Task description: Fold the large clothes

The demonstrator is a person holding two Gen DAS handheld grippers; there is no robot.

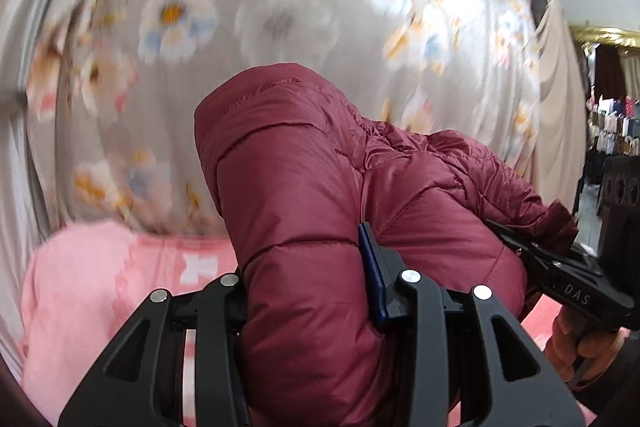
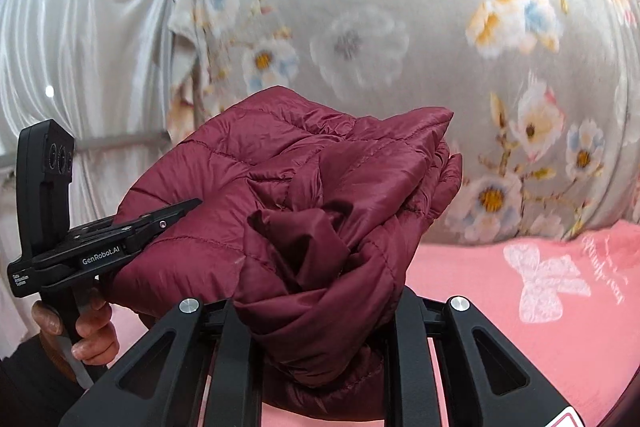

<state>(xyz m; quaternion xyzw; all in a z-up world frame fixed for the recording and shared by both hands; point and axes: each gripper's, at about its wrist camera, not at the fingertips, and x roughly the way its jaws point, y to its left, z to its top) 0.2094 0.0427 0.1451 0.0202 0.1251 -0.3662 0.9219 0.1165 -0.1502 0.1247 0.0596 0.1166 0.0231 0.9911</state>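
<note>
A maroon quilted puffer jacket point(image 1: 320, 187) is bunched into a thick folded bundle and held up off the pink bed sheet point(image 1: 100, 287). My left gripper point(image 1: 308, 267) is shut on one end, with the padding bulging between its fingers. At the right of the left wrist view, my right gripper point(image 1: 516, 243) pinches the other end. In the right wrist view the jacket point(image 2: 304, 187) fills the middle, and my right gripper point(image 2: 320, 307) is shut on a wad of its folds. My left gripper point(image 2: 176, 213) bites in from the left there, a hand point(image 2: 92, 331) on its handle.
A grey cloth with a flower print point(image 2: 360, 27) hangs close behind the jacket. White draped curtain point(image 2: 80, 47) is at the left. The pink sheet point(image 2: 500, 307) with a white butterfly print lies below. Racks of clothes point(image 1: 612, 131) show far right.
</note>
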